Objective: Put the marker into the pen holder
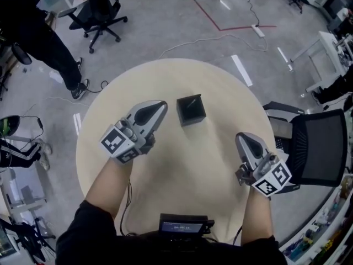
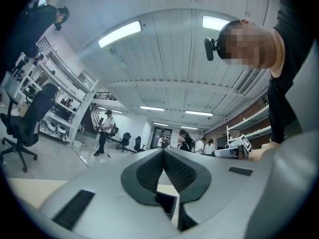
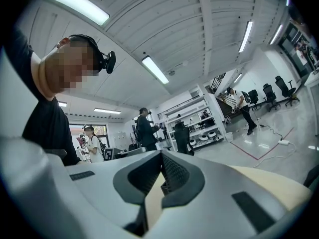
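Observation:
A black square pen holder (image 1: 191,110) stands upright near the middle of the round beige table (image 1: 220,87). Inside it a thin dark stick, apparently the marker (image 1: 192,103), leans across the opening. My left gripper (image 1: 162,105) rests on the table just left of the holder, its tips meeting, nothing between them. My right gripper (image 1: 241,137) lies on the table to the holder's lower right, also shut and empty. In the left gripper view the jaws (image 2: 163,151) are closed, with the holder (image 2: 167,203) showing low behind them. The right gripper view shows closed jaws (image 3: 161,153) too.
A black office chair (image 1: 320,142) stands close to the table's right edge. A dark device (image 1: 185,224) sits at the near edge by my body. Another chair (image 1: 99,15) and a standing person (image 1: 38,32) are at the far left. Cables run over the floor.

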A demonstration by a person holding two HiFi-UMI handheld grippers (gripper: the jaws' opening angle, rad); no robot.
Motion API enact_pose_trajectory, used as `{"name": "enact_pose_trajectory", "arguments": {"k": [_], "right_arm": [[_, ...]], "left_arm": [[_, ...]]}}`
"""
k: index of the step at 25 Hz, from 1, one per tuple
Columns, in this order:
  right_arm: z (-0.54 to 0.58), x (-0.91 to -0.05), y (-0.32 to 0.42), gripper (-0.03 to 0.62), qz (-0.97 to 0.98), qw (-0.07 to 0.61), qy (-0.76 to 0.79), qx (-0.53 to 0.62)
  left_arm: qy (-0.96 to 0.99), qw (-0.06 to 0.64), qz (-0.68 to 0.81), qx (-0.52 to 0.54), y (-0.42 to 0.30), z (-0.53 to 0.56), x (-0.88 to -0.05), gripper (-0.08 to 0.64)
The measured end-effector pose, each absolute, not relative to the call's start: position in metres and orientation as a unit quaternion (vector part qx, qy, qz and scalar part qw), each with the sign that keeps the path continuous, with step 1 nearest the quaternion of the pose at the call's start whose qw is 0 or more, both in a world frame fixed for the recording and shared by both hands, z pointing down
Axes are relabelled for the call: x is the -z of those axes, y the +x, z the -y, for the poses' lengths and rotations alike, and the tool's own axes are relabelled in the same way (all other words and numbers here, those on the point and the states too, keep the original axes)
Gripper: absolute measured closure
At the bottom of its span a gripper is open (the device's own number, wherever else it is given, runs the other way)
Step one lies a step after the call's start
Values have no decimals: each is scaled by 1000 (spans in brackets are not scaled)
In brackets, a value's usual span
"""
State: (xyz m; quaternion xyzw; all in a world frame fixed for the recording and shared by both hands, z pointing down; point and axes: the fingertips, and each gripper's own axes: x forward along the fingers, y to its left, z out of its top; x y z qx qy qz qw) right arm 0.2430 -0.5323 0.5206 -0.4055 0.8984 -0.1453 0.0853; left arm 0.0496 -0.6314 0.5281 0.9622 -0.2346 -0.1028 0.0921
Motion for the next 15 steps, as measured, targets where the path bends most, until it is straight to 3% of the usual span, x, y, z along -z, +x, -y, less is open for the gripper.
{"name": "enact_pose_trajectory", "arguments": {"k": [15], "right_arm": [[436,-403,208,589,-886,67,-443,118]], "left_arm": [[954,93,276,77,-58,497,-386,558]]}}
